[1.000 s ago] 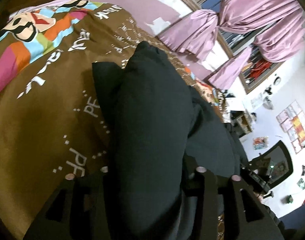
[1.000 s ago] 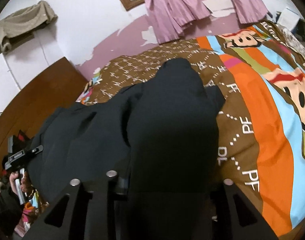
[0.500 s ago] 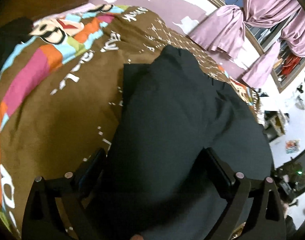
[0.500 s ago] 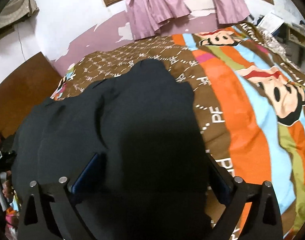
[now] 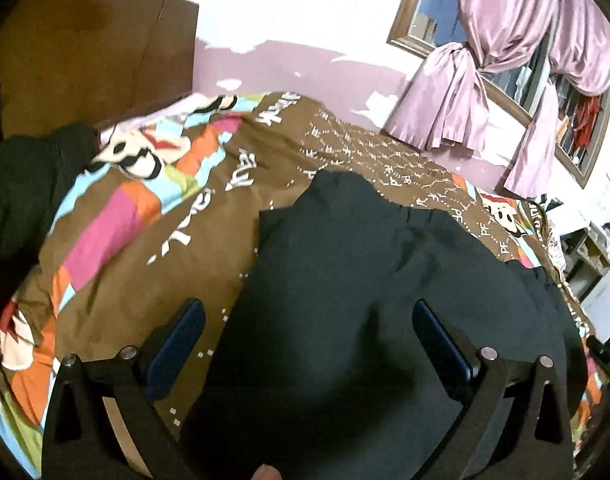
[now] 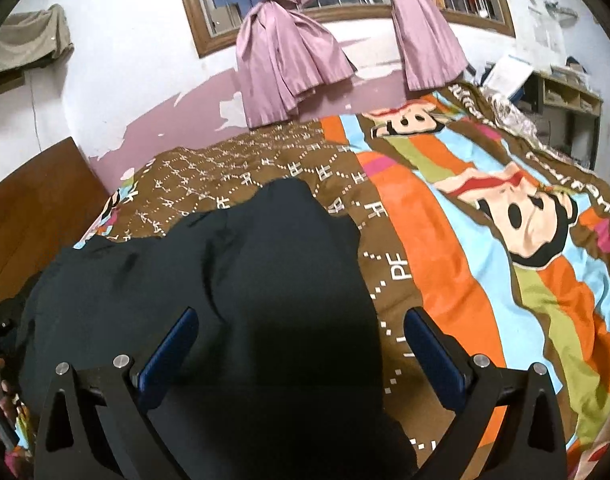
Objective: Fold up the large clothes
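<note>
**Dark garment spread on a cartoon bedspread**

Left gripper [image 5: 307, 322] is opening, right gripper [image 6: 299, 330] spread wide; neither grips the dark garment [image 5: 365, 280] lying under and beyond both pairs of fingers; the brown, striped bedspread [image 6: 465, 264] stretches beyond; pink curtains [image 6: 289, 60] hang ahead.

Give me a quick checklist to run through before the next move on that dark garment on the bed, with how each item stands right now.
1. Left tool free of cloth: ok, its jaws are opening and the pads do not press the garment.
2. Right tool free of cloth: ok, jaws wide, cloth lies between them unpinched.
3. Garment fully on the blanket: cannot tell, its near edge is hidden below the tools.
4. Fold lies flat: not ok, creases and a hump show across it.
5. Edges lined up: cannot tell, the dark layers blur together.
6. Room to fold further: ok, bare blanket beyond the garment.
</note>
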The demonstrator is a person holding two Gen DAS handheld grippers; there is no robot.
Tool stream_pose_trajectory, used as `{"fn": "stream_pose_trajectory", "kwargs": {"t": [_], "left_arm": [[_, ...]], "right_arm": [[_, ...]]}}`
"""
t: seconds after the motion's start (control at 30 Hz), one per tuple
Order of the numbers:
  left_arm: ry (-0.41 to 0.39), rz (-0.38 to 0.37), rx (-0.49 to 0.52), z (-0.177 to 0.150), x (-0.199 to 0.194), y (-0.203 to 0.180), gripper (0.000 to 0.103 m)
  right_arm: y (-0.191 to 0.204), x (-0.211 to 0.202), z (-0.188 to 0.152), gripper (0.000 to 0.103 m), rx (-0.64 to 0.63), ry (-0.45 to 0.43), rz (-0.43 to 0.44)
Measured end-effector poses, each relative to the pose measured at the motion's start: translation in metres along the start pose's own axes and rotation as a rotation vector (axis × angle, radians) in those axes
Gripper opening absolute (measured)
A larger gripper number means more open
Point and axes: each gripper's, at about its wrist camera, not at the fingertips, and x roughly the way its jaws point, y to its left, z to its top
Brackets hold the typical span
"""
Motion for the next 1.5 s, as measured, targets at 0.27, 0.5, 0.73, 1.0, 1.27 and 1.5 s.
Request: {"fn": "stream_pose_trajectory", "kwargs": {"t": [0.27, 0.5, 0.73, 1.0, 1.27, 1.5], "left_arm": [[-0.074, 0.023, 0.132, -0.005, -0.015, -0.025, 0.102], [-0.137, -0.010, 0.165, -0.009, -0.039, -0.040, 0.102], [-0.185, 0.019, 0.262, -0.020, -0.062, -0.065, 0.102], [-0.186, -0.030, 0.248, -0.028, -0.077, -0.071, 0.102], [-0.188, -0.055, 0.219, -0.035, -0.105, -0.071, 0.102], [-0.201, -0.077, 0.200, -0.036, -0.133, -0.079, 0.102]], "right_arm": [[0.012, -0.010, 0.000, 0.103, -0.035, -0.042, 0.011], [0.019, -0.024, -0.003, 0.103, -0.049, -0.082, 0.010], [0.029, -0.046, -0.005, 0.103, -0.074, -0.147, 0.013], [0.048, -0.075, -0.005, 0.103, -0.127, -0.202, 0.072], [0.060, -0.111, -0.021, 0.103, -0.136, -0.258, 0.090], [0.073, -0.143, -0.031, 0.103, -0.146, -0.295, 0.104]]}}
